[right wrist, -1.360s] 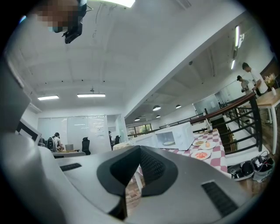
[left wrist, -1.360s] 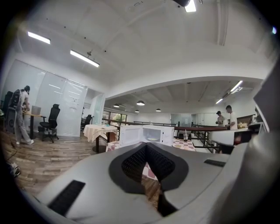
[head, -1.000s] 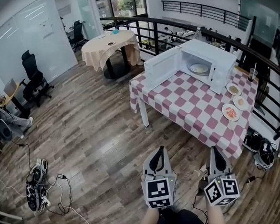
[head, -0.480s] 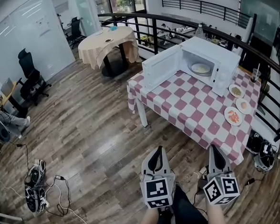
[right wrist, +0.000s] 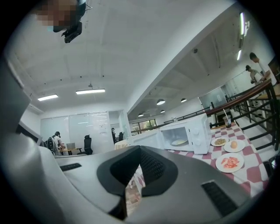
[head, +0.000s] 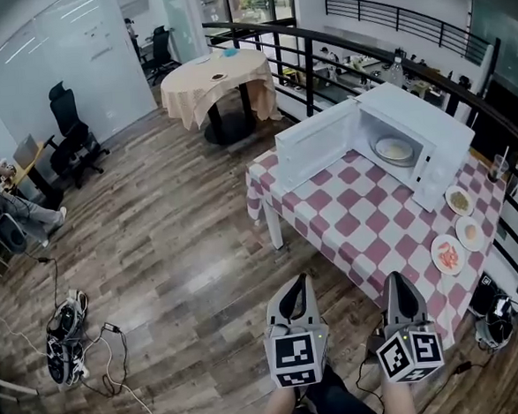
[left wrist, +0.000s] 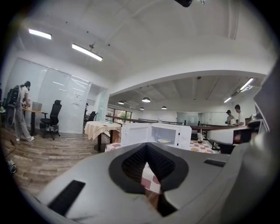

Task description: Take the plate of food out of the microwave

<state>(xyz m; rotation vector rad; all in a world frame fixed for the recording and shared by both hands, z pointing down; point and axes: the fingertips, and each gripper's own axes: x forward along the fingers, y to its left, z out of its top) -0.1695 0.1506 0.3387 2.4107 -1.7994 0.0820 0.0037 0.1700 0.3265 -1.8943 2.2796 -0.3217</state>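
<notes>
The plate of food (head: pixel 395 150) sits inside the open microwave (head: pixel 430 123), well ahead and to my right, at the far side of the checkered worktop (head: pixel 357 221). My right tool (head: pixel 397 282) is nearer. It and my left tool (head: pixel 294 286) are pressed together, empty. The door (head: pixel 312 147) stands open leftward, and three other plates (head: pixel 448 255) lie right of the microwave.

Red-and-white checks under a white microwave (head: pixel 421 121)
The counter (head: pixel 367 229) wears a cloth checked in red and white; the floor (head: pixel 174 252) is brown wood plank, streaked light and dark, and the far round table (head: pixel 219 76) is draped in cream
</notes>
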